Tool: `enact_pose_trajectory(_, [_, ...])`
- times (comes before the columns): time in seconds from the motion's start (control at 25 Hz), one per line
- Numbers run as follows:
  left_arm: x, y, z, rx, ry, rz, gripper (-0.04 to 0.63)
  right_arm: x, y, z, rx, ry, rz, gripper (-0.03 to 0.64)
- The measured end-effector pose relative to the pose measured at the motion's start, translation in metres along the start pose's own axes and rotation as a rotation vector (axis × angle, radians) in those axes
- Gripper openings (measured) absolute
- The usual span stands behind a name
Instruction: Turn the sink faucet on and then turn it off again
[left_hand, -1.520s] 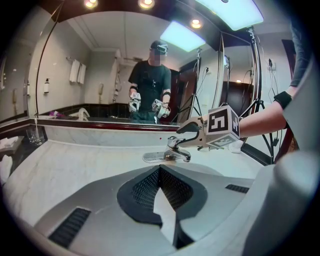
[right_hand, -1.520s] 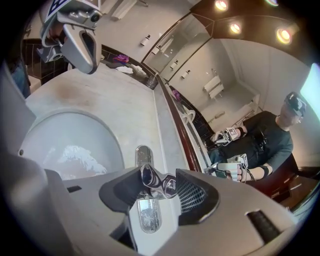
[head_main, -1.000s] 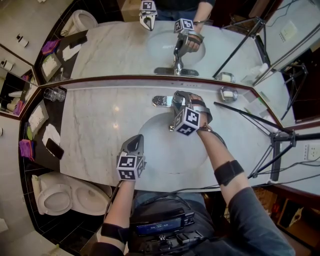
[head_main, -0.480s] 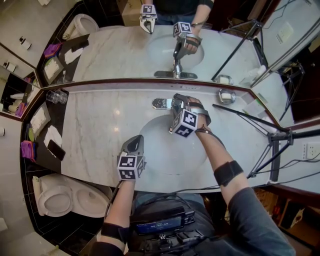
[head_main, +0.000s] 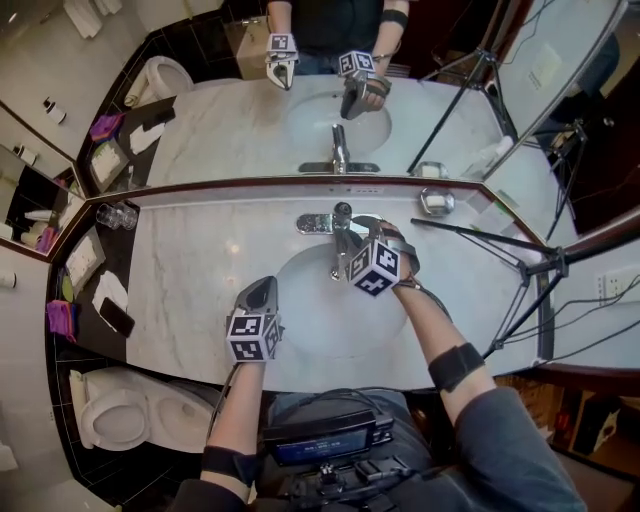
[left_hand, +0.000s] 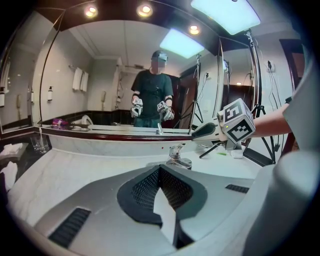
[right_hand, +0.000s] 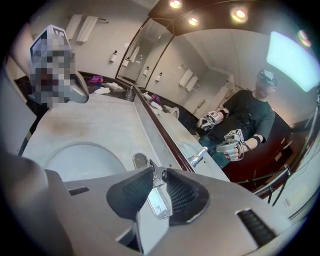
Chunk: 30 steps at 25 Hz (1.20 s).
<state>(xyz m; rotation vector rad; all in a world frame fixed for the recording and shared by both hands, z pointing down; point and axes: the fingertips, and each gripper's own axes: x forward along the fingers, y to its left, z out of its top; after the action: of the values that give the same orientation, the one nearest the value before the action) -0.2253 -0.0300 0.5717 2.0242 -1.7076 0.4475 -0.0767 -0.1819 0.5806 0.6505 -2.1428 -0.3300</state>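
Faucet handle (right_hand: 159, 202) pinched between right tool (right_hand: 157, 170) jaws, just closing.

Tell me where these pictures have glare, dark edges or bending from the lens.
Head view: evenly lit, sharp, one small glare spot on the marble counter. Left gripper view: fisheye, black corners, ceiling lights burn white. Right gripper view: same black corners, the ceiling panel is washed out.

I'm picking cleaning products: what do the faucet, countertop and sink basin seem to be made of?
The faucet looks like polished chrome-plated metal: mirror-bright reflections. The countertop seems polished marble or a lookalike: pale, grey-veined, glossy highlights. The sink basin is smooth white, probably glazed ceramic, though that stays a guess.
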Motion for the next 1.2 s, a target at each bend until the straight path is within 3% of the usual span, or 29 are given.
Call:
enact_pose_trajectory(0.16, [0.0, -0.003, 0.007, -0.003, -0.018, -0.015, 0.005, -0.03, -0.013, -0.016, 0.193, -0.038, -0.033, 0.02])
enact_pose_trajectory(0.56, [0.002, -0.017, 0.01, -0.017, -0.031, -0.059, 0.003, -0.097, -0.015, -0.08, 0.77, -0.149, -0.055, 0.018])
enact_pose_trajectory(0.68, [0.002, -0.02, 0.011, -0.018, -0.037, -0.066, 0.005, -0.114, -0.007, -0.098, 0.9, -0.177, -0.067, 0.018])
enact_pose_trajectory(0.88, [0.001, -0.023, 0.011, -0.026, -0.049, -0.076, 0.003, -0.127, 0.007, -0.121, 0.984, -0.17, -0.098, 0.02])
enact_pose_trajectory(1.2, [0.005, -0.028, 0.009, -0.042, -0.06, -0.086, 0.005, -0.127, 0.011, -0.125, 0.986, -0.161, -0.097, 0.02])
